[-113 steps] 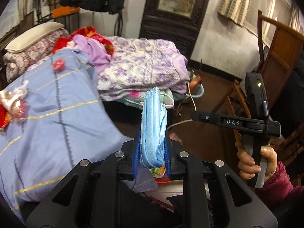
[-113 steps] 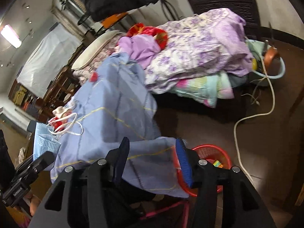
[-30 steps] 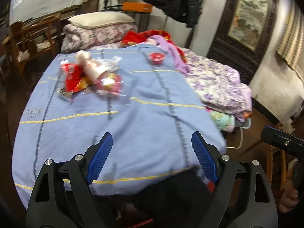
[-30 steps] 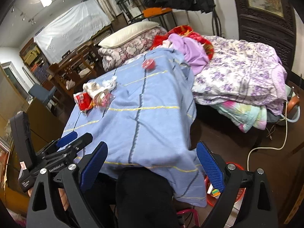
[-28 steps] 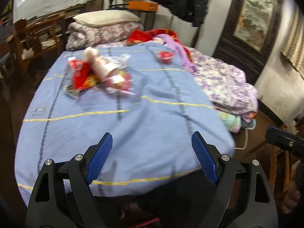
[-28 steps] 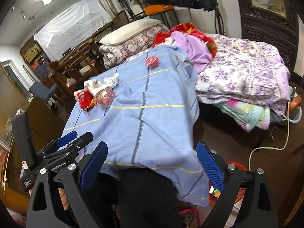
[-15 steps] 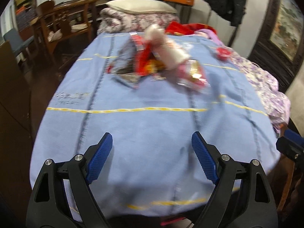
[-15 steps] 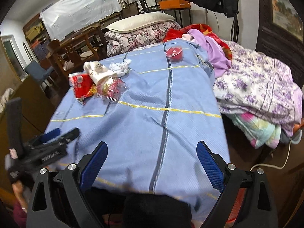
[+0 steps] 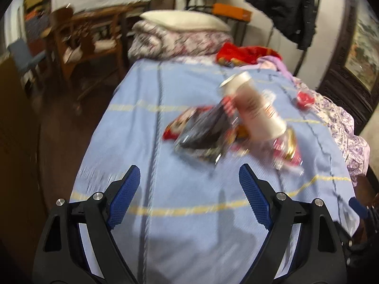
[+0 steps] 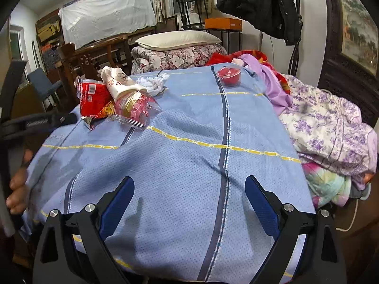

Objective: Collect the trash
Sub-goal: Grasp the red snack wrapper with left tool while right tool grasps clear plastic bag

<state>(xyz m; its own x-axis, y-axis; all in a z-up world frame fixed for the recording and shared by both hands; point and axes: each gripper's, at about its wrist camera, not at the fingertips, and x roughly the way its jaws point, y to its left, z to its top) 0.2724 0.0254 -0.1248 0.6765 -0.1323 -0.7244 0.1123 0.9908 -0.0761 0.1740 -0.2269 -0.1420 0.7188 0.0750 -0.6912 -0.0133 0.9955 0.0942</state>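
Trash lies in a heap on the blue bedspread (image 10: 189, 165): a white paper cup on its side (image 9: 254, 107) (image 10: 118, 80), a red snack bag (image 10: 92, 99) (image 9: 196, 130), a clear wrapper with red print (image 10: 135, 108) (image 9: 284, 146) and a crumpled white tissue (image 10: 154, 81). A small red-filled plastic cup (image 10: 229, 75) (image 9: 304, 98) stands farther back. My left gripper (image 9: 189, 194) is open and empty, short of the heap. My right gripper (image 10: 189, 203) is open and empty over the near middle of the bedspread.
A pillow on folded floral quilts (image 10: 177, 52) sits at the head. Purple floral bedding (image 10: 331, 123) is piled on the right. Wooden chairs (image 9: 87, 37) stand left of the bed. A black coat (image 10: 260, 2) hangs behind.
The blue mask held 3.8 s ago is gone from my left gripper, which is open. Both grippers have swung up from the floor and red basket towards the trash heap on the bedspread.
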